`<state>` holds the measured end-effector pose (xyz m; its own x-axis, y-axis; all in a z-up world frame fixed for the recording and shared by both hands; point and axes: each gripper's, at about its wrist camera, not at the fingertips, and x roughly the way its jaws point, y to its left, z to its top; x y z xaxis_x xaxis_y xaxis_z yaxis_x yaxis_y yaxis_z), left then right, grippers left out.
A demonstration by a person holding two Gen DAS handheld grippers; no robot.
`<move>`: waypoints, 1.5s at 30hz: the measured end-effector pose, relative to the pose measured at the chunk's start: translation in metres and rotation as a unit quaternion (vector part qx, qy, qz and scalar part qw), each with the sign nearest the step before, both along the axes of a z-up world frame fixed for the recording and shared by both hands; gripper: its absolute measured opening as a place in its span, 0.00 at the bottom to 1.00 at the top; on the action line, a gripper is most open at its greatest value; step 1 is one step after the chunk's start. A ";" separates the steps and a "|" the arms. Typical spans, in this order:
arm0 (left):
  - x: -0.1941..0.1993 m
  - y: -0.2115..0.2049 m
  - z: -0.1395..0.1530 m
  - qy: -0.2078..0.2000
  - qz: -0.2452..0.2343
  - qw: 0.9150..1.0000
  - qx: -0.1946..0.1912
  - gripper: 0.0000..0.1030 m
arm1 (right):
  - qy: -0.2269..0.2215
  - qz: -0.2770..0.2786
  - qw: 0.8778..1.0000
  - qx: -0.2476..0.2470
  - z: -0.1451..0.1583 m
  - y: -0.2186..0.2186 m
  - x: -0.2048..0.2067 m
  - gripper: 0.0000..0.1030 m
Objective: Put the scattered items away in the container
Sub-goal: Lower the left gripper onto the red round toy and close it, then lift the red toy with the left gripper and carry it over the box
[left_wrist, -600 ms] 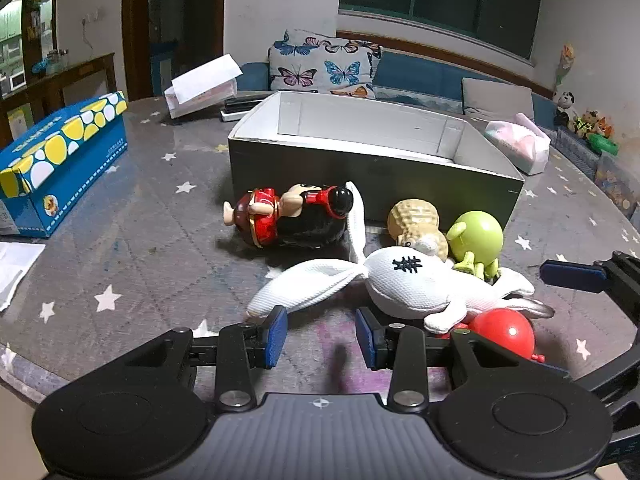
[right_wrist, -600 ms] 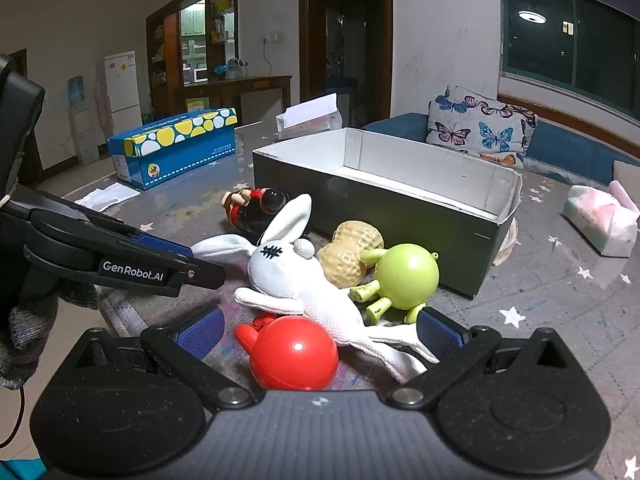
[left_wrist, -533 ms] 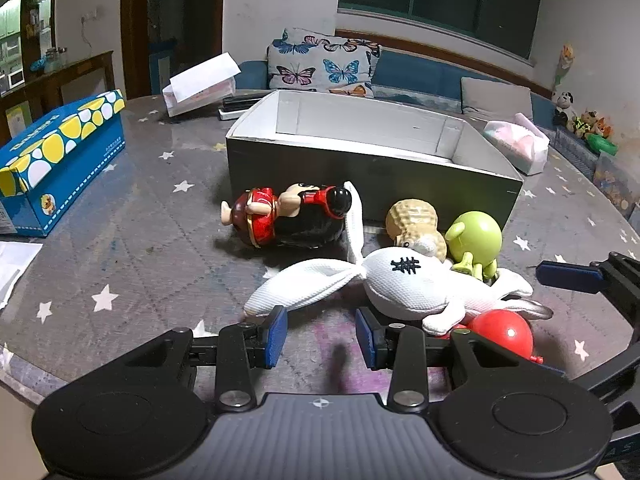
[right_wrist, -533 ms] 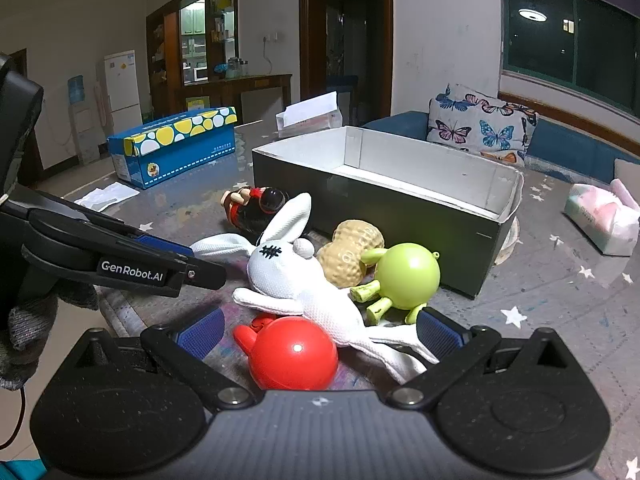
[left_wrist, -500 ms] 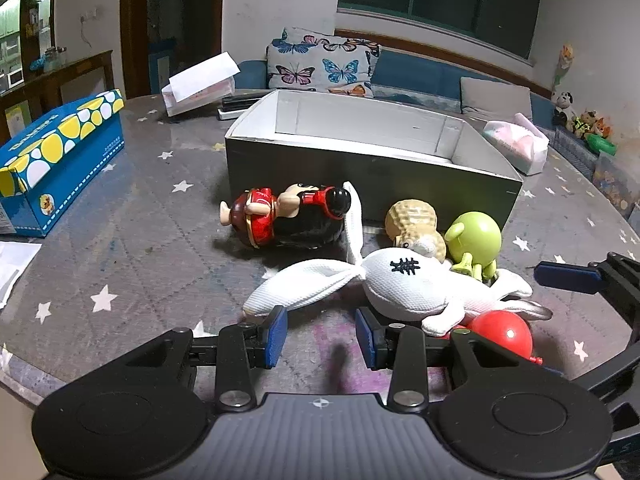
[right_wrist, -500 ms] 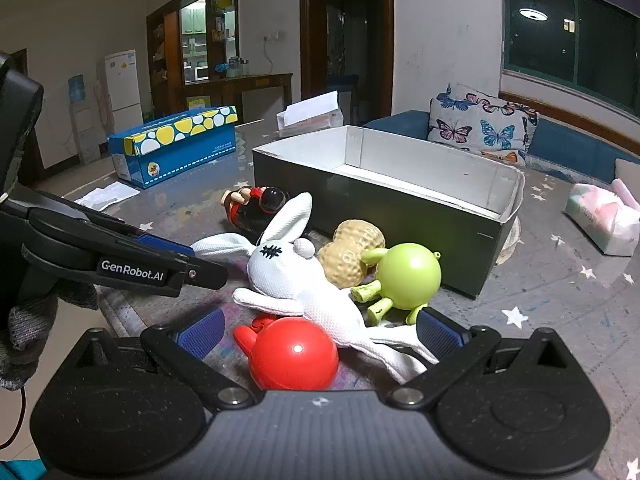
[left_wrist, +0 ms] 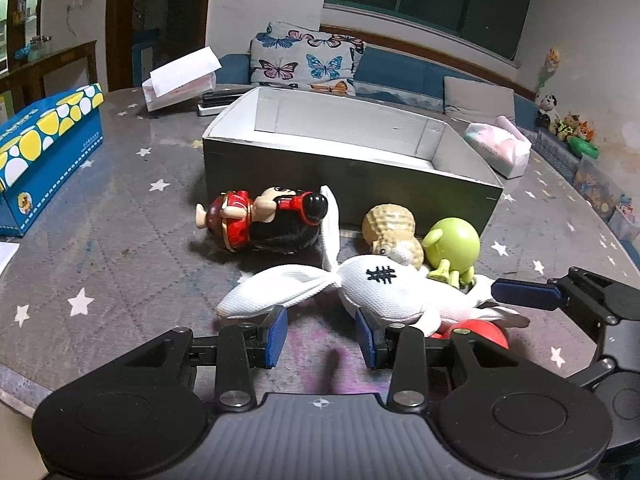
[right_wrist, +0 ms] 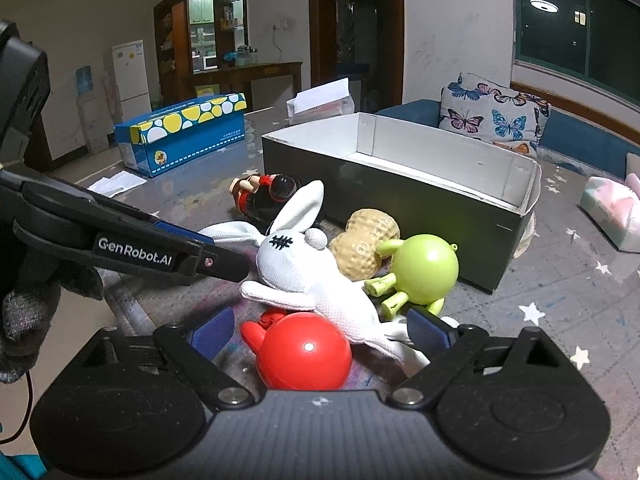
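Note:
A dark open box (left_wrist: 344, 168) with a white inside stands on the star-patterned table; it also shows in the right wrist view (right_wrist: 400, 184). In front of it lie a red-and-black doll (left_wrist: 264, 220), a peanut toy (left_wrist: 394, 228), a green round toy (left_wrist: 452, 246), a white plush rabbit (left_wrist: 384, 288) and a red ball toy (right_wrist: 304, 354). My left gripper (left_wrist: 322, 338) is open and empty, just short of the rabbit's ear. My right gripper (right_wrist: 316, 330) is open, its fingers on either side of the red ball and the rabbit's body.
A blue box with yellow and white spots (left_wrist: 44, 148) stands at the left. A white paper packet (left_wrist: 180, 76) lies behind the dark box. A pink tissue pack (left_wrist: 500, 148) lies at the right. Paper (right_wrist: 116, 182) lies near the table's left edge.
Both grippers have crept slightly forward toward the toys. The toys have not moved and both grippers stay open.

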<state>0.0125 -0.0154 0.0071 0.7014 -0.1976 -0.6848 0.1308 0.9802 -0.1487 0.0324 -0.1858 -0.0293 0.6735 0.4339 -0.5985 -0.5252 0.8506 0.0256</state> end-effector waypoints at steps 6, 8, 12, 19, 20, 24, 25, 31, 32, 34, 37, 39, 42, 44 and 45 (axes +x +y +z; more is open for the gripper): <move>-0.005 -0.003 0.005 0.000 -0.017 1.000 -0.007 0.39 | -0.002 0.004 1.000 -0.004 0.002 -0.002 -0.006 0.87; -0.010 -0.004 0.007 0.000 -0.030 0.999 -0.013 0.39 | -0.005 0.006 1.000 -0.008 0.003 -0.004 -0.010 0.84; -0.018 -0.008 0.012 -0.003 -0.050 0.999 -0.018 0.39 | -0.009 0.010 1.000 -0.011 0.005 -0.008 -0.019 0.80; -0.032 -0.020 0.015 -0.006 -0.095 0.995 -0.028 0.39 | -0.003 0.019 1.000 -0.008 0.005 -0.011 -0.027 0.69; -0.032 -0.022 0.014 -0.004 -0.097 0.995 -0.030 0.39 | 0.000 0.020 1.000 -0.004 0.004 -0.012 -0.026 0.67; -0.029 -0.026 0.011 0.002 -0.107 0.994 -0.034 0.39 | 0.003 0.017 1.000 -0.003 0.000 -0.011 -0.026 0.65; -0.029 -0.027 0.011 0.004 -0.111 0.993 -0.036 0.39 | 0.005 0.017 1.000 -0.002 0.000 -0.010 -0.025 0.62; -0.024 -0.030 0.008 0.013 -0.126 0.991 -0.050 0.39 | 0.009 0.010 1.000 -0.003 -0.004 -0.010 -0.024 0.53; -0.024 -0.030 0.008 0.015 -0.128 0.990 -0.054 0.39 | 0.010 0.010 1.000 -0.001 -0.004 -0.010 -0.024 0.51; -0.022 -0.031 0.007 0.016 -0.134 0.989 -0.062 0.39 | 0.010 0.009 1.000 0.000 -0.003 -0.010 -0.024 0.49; -0.022 -0.033 0.006 0.016 -0.143 0.987 -0.069 0.36 | 0.007 0.005 1.000 -0.001 -0.002 -0.011 -0.025 0.47; -0.021 -0.034 0.006 0.017 -0.147 0.986 -0.075 0.37 | 0.005 0.004 1.000 -0.003 -0.003 -0.011 -0.027 0.47; -0.021 -0.034 0.005 0.016 -0.151 0.985 -0.080 0.33 | 0.003 -0.002 1.000 -0.003 -0.003 -0.012 -0.028 0.47; -0.022 -0.034 0.006 0.016 -0.152 0.985 -0.082 0.32 | 0.003 -0.004 1.000 -0.001 -0.003 -0.014 -0.029 0.47; -0.023 -0.034 0.006 0.015 -0.153 0.985 -0.082 0.31 | 0.002 -0.005 1.000 -0.001 -0.003 -0.014 -0.030 0.47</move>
<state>-0.0102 -0.0493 0.0131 0.5712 -0.5064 -0.6460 0.4089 0.8580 -0.3109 0.0023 -0.1998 -0.0323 0.6747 0.4267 -0.6023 -0.5172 0.8555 0.0268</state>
